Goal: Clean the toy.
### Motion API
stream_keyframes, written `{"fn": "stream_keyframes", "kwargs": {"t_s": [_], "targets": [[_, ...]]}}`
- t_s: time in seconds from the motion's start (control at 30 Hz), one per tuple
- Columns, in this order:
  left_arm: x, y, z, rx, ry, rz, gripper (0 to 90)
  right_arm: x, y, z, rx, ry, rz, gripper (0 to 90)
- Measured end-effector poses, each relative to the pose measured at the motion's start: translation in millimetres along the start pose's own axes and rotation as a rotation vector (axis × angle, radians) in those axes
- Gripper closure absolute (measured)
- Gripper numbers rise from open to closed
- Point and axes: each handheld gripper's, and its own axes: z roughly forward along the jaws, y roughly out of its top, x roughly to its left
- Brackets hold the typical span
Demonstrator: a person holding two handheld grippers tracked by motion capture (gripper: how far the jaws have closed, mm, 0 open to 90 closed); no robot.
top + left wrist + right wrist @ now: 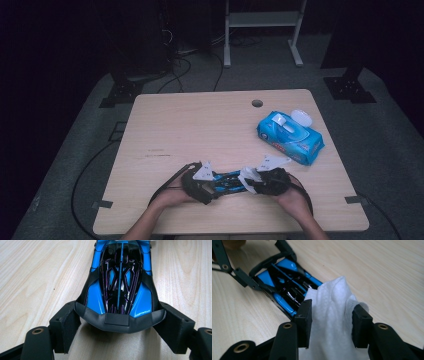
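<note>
Item: glossy blue-and-black toy car (120,282), hard moulded plastic with thin purple linework, lying low on the pale wood-grain desk (200,125) near its front edge, its matte black end clamped between the left tongs (117,326). The right tongs (332,322) stand parted, pads apparently clear of the soft, crumpled white wet wipe (332,315) draped over the car's other end; risk: the limp sheet may slide off. Farther back, a crinkly blue wet-wipe pack (290,136), flip lid open.
</note>
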Motion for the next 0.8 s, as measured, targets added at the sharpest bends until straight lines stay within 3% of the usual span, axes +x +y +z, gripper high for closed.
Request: {"fn": "stream_keyframes", "kwargs": {"t_s": [0.1, 0.23, 0.3, 0.47, 0.63, 0.7, 0.8], "targets": [[0.6, -0.3, -0.1, 0.002, -0.003, -0.002, 23.6, 8.6, 3.3, 9.8, 0.028, -0.034, -0.054, 63.5], [0.7, 0.1, -0.1, 0.003, -0.005, -0.001, 23.7, 9.1, 3.6, 9.1, 0.033, -0.039, -0.056, 77.8], [0.6, 0.2, 0.0, 0.001, -0.006, -0.003, 23.8, 4.5, 2.7, 7.8, 0.037, -0.024, -0.022, 80.8], [0.7, 0.4, -0.1, 0.005, -0.006, 0.000, 23.8, 0.2, 1.2, 5.2, 0.049, -0.010, 0.032, 83.6], [0.8, 0.2, 0.2, 0.001, -0.008, -0.004, 23.8, 14.5, 7.3, 7.5, 0.018, 0.070, 0.005, 83.8], [0.7, 0.3, 0.4, 0.000, -0.007, -0.004, 23.9, 11.9, 6.6, 6.7, 0.021, 0.072, 0.006, 83.9], [0.8, 0.4, 0.3, 0.001, -0.007, -0.001, 23.9, -1.0, 0.3, 3.5, 0.054, 0.009, 0.029, 84.1]]}}
